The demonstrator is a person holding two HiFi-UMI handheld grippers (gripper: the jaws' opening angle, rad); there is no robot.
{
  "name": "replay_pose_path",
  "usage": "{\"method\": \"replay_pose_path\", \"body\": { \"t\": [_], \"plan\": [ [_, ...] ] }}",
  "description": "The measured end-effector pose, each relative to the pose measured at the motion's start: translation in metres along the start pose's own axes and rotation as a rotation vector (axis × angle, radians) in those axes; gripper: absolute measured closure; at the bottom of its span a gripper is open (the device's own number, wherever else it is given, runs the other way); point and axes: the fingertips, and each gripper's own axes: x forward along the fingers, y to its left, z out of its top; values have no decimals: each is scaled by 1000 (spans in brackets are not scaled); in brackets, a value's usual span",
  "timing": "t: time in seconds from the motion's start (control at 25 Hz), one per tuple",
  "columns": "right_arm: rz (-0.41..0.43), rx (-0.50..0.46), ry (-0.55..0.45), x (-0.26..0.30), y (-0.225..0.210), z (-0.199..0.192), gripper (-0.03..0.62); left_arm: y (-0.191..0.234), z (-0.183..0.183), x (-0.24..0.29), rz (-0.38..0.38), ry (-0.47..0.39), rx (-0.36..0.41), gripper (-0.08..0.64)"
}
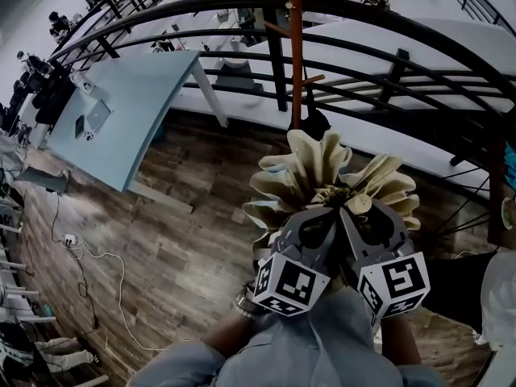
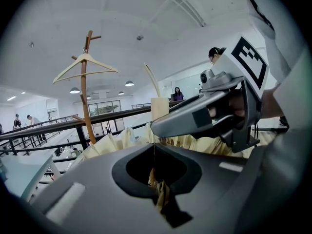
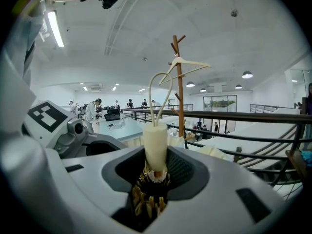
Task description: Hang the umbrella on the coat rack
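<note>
A folded cream umbrella (image 1: 326, 176) is held in front of me by both grippers, its pleats fanned out. My left gripper (image 1: 320, 216) is shut, pinching a bit of the umbrella's fabric (image 2: 158, 191). My right gripper (image 1: 360, 210) is closed round the umbrella just below its cream handle (image 3: 155, 143), whose thin loop (image 3: 158, 89) sticks up. The wooden coat rack (image 1: 295, 47) stands ahead by the railing, apart from the umbrella. Its pole (image 3: 179, 87) carries a pale hanger (image 3: 187, 65) near the top, and the same hanger (image 2: 85, 65) shows in the left gripper view.
A black curved railing (image 1: 242, 35) runs behind the coat rack. A light blue table (image 1: 133, 107) stands to the left on the wooden floor (image 1: 177, 240), with cables on the floor at the far left. People sit and stand in the distance.
</note>
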Motion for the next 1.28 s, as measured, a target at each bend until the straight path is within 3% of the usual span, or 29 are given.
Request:
{"method": "replay_pose_path", "body": {
  "t": [0.52,1.28],
  "plan": [
    [51,-11,-5,18,-25,5,460,17,3,24,65,11,-28,551],
    [212,-24,41,107,-90,11,460,85,-8,101,196,99,-91,551]
  ]
}}
